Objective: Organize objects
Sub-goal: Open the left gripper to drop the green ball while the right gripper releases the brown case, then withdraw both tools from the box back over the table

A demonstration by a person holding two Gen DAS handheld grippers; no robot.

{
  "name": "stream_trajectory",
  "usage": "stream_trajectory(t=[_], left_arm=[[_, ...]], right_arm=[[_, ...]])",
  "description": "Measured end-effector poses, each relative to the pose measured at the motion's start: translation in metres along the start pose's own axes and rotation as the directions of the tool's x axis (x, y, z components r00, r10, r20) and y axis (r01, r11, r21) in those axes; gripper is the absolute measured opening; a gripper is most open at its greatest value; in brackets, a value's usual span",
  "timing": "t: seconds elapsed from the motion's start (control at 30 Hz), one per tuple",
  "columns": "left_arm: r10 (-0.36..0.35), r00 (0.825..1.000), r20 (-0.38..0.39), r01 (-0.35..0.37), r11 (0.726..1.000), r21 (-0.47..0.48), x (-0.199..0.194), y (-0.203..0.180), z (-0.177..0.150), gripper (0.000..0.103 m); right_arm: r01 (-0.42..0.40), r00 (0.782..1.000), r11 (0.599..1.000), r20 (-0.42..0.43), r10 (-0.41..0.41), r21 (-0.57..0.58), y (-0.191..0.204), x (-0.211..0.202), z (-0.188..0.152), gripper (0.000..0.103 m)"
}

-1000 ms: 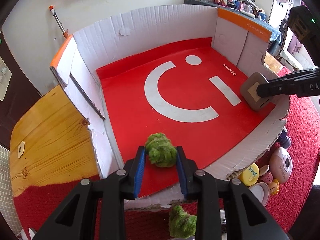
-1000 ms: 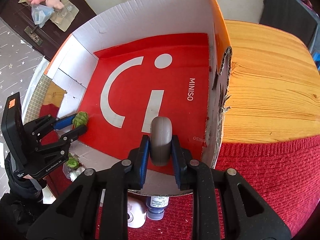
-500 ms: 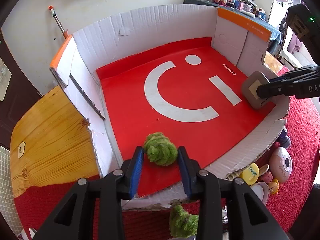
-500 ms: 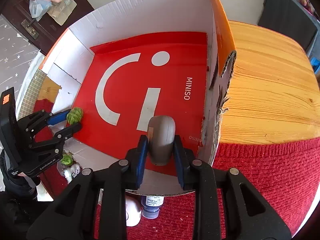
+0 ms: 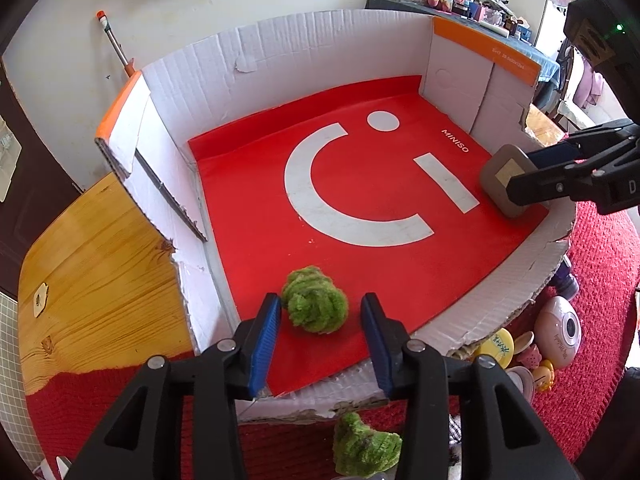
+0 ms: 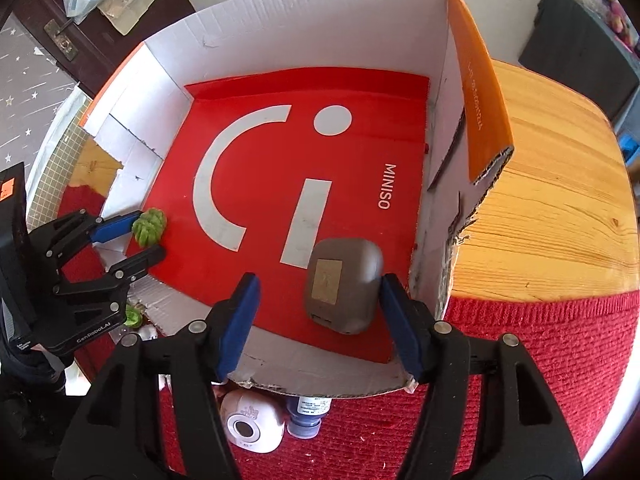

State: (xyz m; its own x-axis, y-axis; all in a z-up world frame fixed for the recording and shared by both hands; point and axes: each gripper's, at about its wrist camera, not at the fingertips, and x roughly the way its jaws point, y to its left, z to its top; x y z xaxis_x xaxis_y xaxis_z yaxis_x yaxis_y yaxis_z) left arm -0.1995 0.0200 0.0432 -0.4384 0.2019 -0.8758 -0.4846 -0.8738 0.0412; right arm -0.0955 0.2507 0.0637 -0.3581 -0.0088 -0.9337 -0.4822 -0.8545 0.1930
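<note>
A second green yarn ball (image 5: 366,446) outside the cardboard box (image 5: 320,60), by its torn near wall, is seen clearly only from the left wrist; a dark-capped bottle (image 6: 308,416) beside a white round gadget (image 6: 252,422) below that wall is shown best from the right wrist. Inside the box, a green yarn ball (image 5: 314,306) is lying at the near left corner between the opening jaws of the left gripper (image 5: 320,336), the left pad touching it at most. A grey case (image 6: 344,284), at the near right corner, is released between the opening jaws of the right gripper (image 6: 318,320).
</note>
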Motion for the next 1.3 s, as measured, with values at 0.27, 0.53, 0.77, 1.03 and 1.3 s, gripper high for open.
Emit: stream_trajectory(t=[0.27,0.53,0.77,1.03,1.3], left_arm=[[-0.003,1.0,0.001,0.003,1.0,-0.005,0.0,0.001,0.001,0.046],[-0.007,1.0,0.004,0.007,1.0,-0.005,0.0,0.0,0.003,0.05],[-0.011,1.0,0.018,0.011,1.0,-0.006,-0.002,-0.002,0.005,0.061],[-0.006,0.999,0.036,0.007,1.0,-0.028,-0.009,0.002,0.003,0.066],[-0.004,0.999,0.054,0.006,0.999,-0.041,-0.019,0.002,-0.002,0.066]], right_arm=[[0.073,0.997,0.997,-0.018,-0.074,-0.029,0.009,0.006,-0.001,0.061],[0.172,0.984,0.983,-0.041,-0.174,-0.058,0.019,0.014,0.0,0.061],[0.214,0.975,0.973,-0.049,-0.219,-0.084,0.027,0.018,-0.004,0.069],[0.21,0.977,0.974,-0.027,-0.213,-0.079,0.028,0.007,-0.01,0.071],[0.205,0.978,0.976,-0.013,-0.206,-0.069,0.025,0.001,-0.018,0.073]])
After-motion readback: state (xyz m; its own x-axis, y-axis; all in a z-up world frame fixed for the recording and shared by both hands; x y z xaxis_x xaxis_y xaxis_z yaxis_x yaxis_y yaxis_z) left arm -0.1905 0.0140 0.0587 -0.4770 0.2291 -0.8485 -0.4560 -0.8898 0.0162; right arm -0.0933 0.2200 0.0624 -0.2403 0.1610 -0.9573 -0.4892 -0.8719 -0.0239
